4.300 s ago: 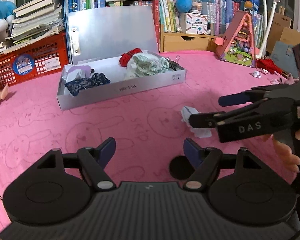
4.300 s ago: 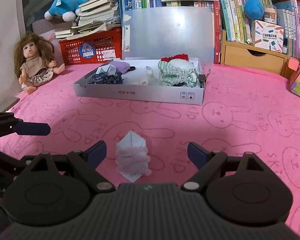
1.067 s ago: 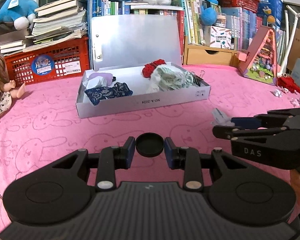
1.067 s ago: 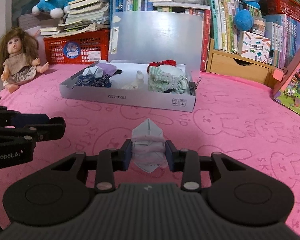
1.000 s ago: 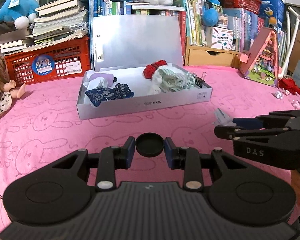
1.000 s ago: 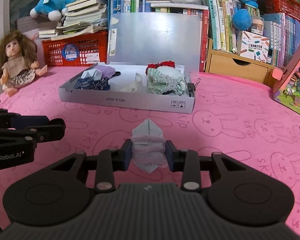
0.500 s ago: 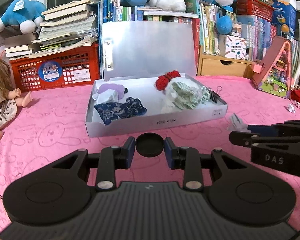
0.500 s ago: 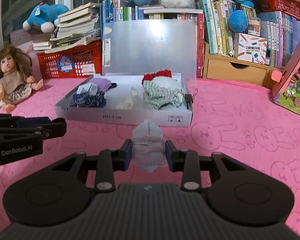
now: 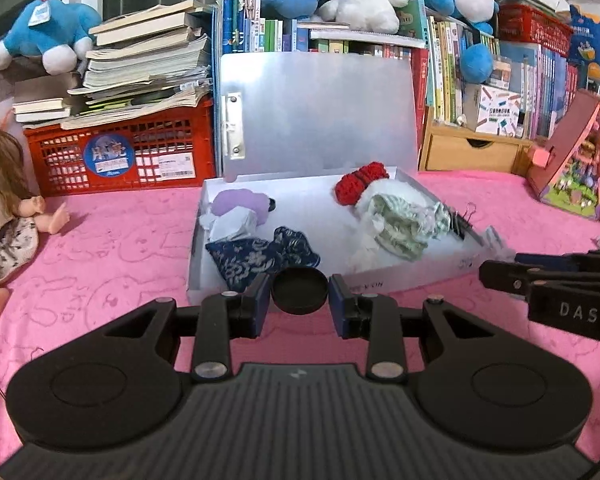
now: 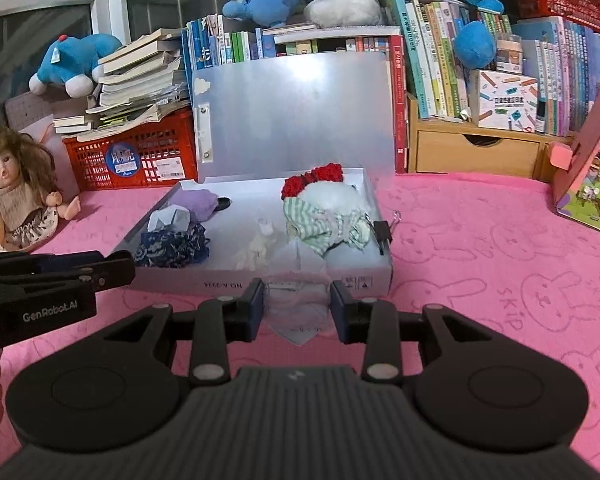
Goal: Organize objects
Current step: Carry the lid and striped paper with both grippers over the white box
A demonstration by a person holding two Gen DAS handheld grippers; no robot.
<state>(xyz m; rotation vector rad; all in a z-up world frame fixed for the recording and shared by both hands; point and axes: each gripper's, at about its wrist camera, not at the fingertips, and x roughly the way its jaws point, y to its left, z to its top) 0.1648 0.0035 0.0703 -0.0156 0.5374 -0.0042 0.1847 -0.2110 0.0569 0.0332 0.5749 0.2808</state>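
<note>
While left gripper (image 9: 299, 304) pinches black lid (image 9: 299, 290), right gripper (image 10: 298, 306) clamps packet (image 10: 298, 300).

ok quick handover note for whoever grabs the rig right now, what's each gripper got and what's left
Left gripper: shut on the black round lid, held at the front wall of the open white box.
Right gripper: shut on the pale folded cloth bundle, also at the box's front wall.
Done: both items picked up; other cloth items lie in the box.
Left: set both inside the box and release.
</note>
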